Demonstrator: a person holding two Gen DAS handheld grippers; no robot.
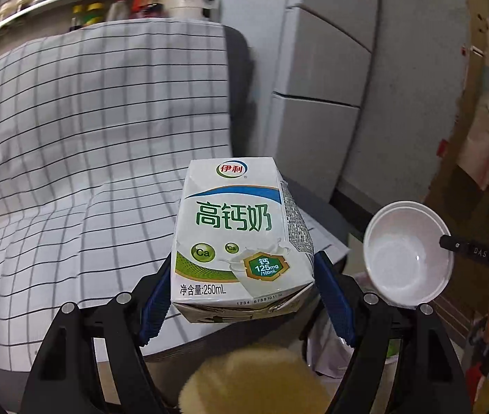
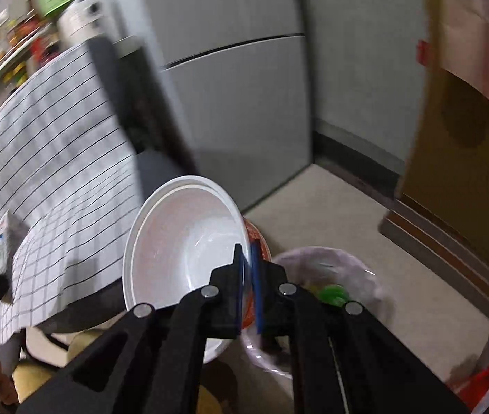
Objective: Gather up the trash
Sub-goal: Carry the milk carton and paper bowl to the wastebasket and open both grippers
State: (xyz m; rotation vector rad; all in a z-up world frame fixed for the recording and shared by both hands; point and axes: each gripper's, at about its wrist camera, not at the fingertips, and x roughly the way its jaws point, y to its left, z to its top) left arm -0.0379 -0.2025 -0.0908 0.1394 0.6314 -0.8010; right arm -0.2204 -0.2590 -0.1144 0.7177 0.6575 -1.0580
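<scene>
Trash in hand counts two pieces: one milk carton (image 1: 241, 238) and one white bowl (image 2: 184, 241). The left gripper (image 1: 244, 296) has its blue pads (image 1: 156, 302) pressed against the carton's two sides, holding it upright in the air, printed face toward the camera, near the edge of the checked tablecloth (image 1: 72, 158). The right gripper (image 2: 248, 276) is clamped on the bowl's rim, one finger inside and one outside, with the bowl tipped on edge, its hollow facing left. It hangs just left of one bin lined with a pale bag (image 2: 348, 269), which sits on the floor and holds a green item (image 2: 332, 295). Far behind stands a grey refrigerator (image 2: 230, 79).
</scene>
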